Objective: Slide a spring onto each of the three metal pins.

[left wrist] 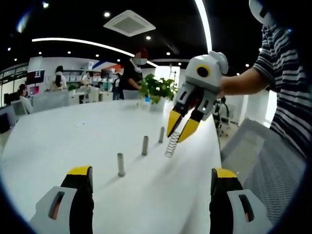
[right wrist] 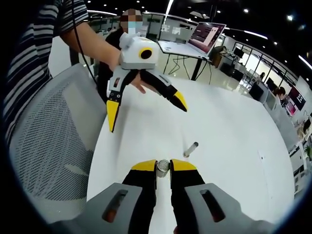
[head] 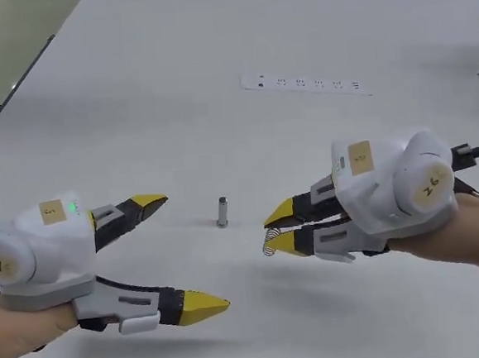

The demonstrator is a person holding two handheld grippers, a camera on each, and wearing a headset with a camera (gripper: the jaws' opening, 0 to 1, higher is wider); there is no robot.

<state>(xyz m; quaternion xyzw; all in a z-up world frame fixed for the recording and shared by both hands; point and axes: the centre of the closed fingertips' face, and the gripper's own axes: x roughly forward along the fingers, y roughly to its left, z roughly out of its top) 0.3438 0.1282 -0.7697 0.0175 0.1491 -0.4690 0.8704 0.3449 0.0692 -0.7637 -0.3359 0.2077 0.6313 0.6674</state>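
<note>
Head view, surface: plain white table (head: 135,112), power strip (head: 305,83) lying at the far side.
Head view, pin: one metal pin (head: 222,212) upright betw. the grippers.
Head view, grippers: left gripper (head: 193,251) spread wide, nothing in it; right gripper (head: 274,233) pinching the spring (head: 269,244) at its tips, spring just right of the pin, not on it.
Left gripper view, surface: three pins (left wrist: 145,145) standing in a row on the white top; right gripper above them, spring dangling beside the far two.
Left gripper view, room: open office, strip lights, ceiling vent (left wrist: 131,23), potted plant (left wrist: 158,87) at the table's far end, people at back, mesh chair (left wrist: 273,165) alongside.
Right gripper view, grip: own yellow tips nearly together w/ spring clamped betw. them; pin just beyond on the table.
Right gripper view, room: left gripper opposite, jaws splayed; mesh chair at table edge, screen (right wrist: 208,35) on a desk behind.
</note>
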